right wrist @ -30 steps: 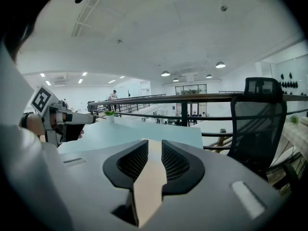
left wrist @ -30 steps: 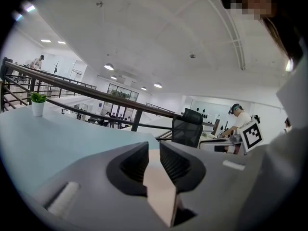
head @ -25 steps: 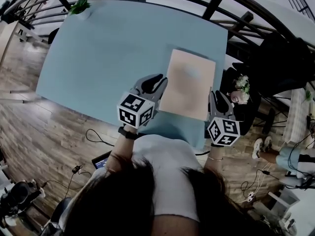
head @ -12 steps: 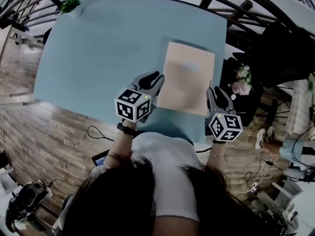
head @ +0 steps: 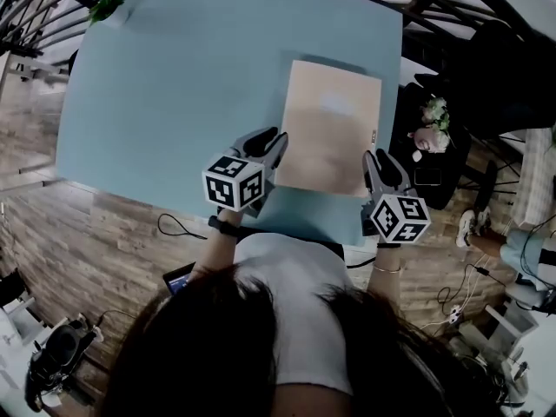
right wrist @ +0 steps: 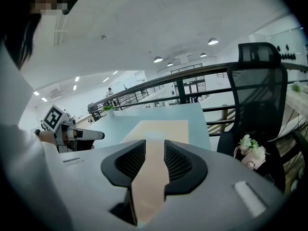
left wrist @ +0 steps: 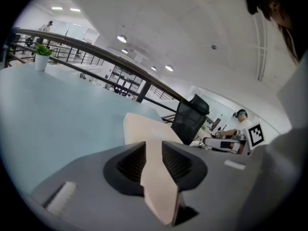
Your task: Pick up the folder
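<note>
A tan folder [head: 330,137] lay flat on the pale blue desk [head: 174,85], towards its right side, with its long sides running away from the person. The left tongs [head: 269,142] sat at the folder's near left corner and the right tongs [head: 378,162] at its near right corner, each topped by its marker cube.

In the left gripper view the jaws stood spread, having just been opening. The folder's corner reached back into the gap between them, and the ribbed pads [left wrist: 130,163] stood off it on either side. The right gripper view showed much the same: jaws parted and just opened wider, the folder's tan surface filling the gap without the pads [right wrist: 179,161] pinching it.

A small potted plant [head: 109,5] stood at the desk's far left corner, well apart from the folder. Off the desk's right edge were a black mesh chair [right wrist: 255,90] and a bunch of pale flowers [head: 432,115]. A dark railing [left wrist: 96,57] ran along the far side of the desk.
</note>
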A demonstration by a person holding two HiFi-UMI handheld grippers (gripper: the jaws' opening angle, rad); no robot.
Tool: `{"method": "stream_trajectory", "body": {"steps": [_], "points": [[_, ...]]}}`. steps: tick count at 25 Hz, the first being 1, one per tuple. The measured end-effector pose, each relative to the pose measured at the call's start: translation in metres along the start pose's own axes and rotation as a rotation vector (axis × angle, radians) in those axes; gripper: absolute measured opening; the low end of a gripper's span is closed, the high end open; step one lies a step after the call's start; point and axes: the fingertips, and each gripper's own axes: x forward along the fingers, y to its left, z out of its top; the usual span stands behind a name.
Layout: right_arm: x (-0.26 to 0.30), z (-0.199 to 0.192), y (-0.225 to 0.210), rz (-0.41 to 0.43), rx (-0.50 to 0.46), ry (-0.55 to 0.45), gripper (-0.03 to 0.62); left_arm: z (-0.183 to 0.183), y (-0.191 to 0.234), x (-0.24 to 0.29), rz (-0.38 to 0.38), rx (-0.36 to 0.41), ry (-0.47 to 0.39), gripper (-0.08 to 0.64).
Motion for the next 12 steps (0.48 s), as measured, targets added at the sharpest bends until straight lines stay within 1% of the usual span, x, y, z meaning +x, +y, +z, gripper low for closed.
{"method": "stream_trajectory", "body": {"steps": [7,12], "points": [[0.007,-0.019,-0.009,0.003,0.059,0.029,0.095,-0.019,0.015,0.015,0.014,-0.037,0.041,0.127],[0.012,-0.028,-0.012,0.011,0.097,0.043,0.095,-0.033,0.028,0.023,0.033,-0.088,0.085,0.155]]}}
